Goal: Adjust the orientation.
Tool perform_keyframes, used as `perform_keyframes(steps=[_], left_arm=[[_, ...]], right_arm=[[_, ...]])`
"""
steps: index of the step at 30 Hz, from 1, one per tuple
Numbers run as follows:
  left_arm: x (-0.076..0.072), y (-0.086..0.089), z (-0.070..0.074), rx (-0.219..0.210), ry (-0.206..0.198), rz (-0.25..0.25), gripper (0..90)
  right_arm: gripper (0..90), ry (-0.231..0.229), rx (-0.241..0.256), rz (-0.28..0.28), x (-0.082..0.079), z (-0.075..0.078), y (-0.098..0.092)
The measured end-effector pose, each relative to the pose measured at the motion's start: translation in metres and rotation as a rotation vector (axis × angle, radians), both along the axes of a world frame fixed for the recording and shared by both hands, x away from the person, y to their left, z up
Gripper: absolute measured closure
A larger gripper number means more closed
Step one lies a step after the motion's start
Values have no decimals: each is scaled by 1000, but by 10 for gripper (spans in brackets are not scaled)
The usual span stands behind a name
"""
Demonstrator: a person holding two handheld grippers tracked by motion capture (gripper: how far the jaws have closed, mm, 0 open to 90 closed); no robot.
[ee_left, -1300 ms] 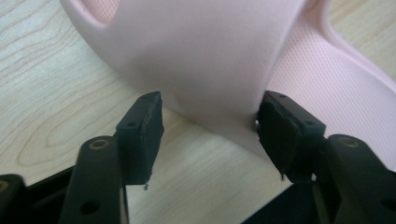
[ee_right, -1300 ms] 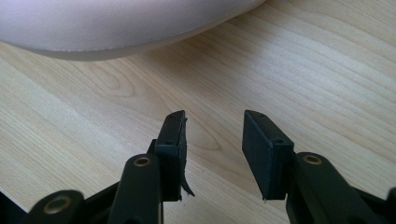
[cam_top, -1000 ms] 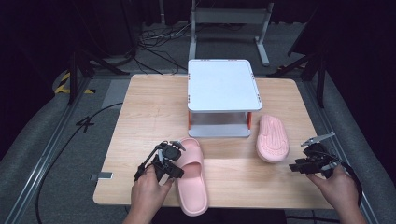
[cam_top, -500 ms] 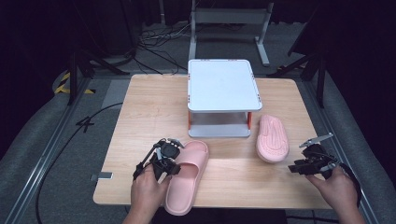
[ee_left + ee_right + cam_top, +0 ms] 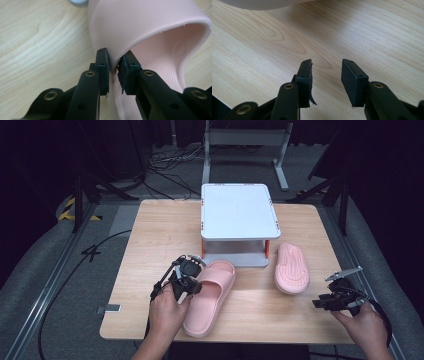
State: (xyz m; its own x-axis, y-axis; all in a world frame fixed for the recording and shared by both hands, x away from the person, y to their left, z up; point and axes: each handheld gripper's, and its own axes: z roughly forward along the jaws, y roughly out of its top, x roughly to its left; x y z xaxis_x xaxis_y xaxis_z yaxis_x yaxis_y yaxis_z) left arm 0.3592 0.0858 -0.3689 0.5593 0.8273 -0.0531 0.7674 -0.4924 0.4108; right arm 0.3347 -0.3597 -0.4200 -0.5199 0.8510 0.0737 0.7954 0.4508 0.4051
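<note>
- A recording studio or lab set-up, not a home.
- The light wooden table point(image 5: 150, 235) stands alone on grey carpeted floor point(image 5: 45, 285) with black surroundings.
- Loose black cables point(image 5: 165, 162) trail across the floor behind it.
- Black tripod legs point(image 5: 95, 187) and a grey metal stand point(image 5: 245, 140) ring the table.

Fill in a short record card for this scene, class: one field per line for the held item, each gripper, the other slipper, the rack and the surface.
held item: pink slipper, upright, strap edge pinched
left gripper: shut on the slipper's strap
right gripper: open, holding nothing, over bare wood
other slipper: sole up, right of the rack
rack: white two-tier shelf, orange posts, mid table
surface: light wooden table
</note>
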Motion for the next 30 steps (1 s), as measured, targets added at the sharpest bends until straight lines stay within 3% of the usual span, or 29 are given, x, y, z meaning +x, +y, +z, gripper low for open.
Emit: perform_keyframes(steps=[7,14,21,25,30], left_arm=[[23,-7,4,-30,-24,32,789],[45,-16,8,-29,-48,54,787],[64,-26,-4,-18,-64,80,788],[69,-30,-8,-27,-65,91,790],[74,-28,-10,-32,-96,139,789]], right_arm=[[612,11,-2,-5,0,-3,-1],[613,13,1,-7,-1,-5,-4],[614,16,3,-8,0,-6,-3],[615,23,2,-8,0,-8,-3],[615,26,1,-4,1,-9,-3]])
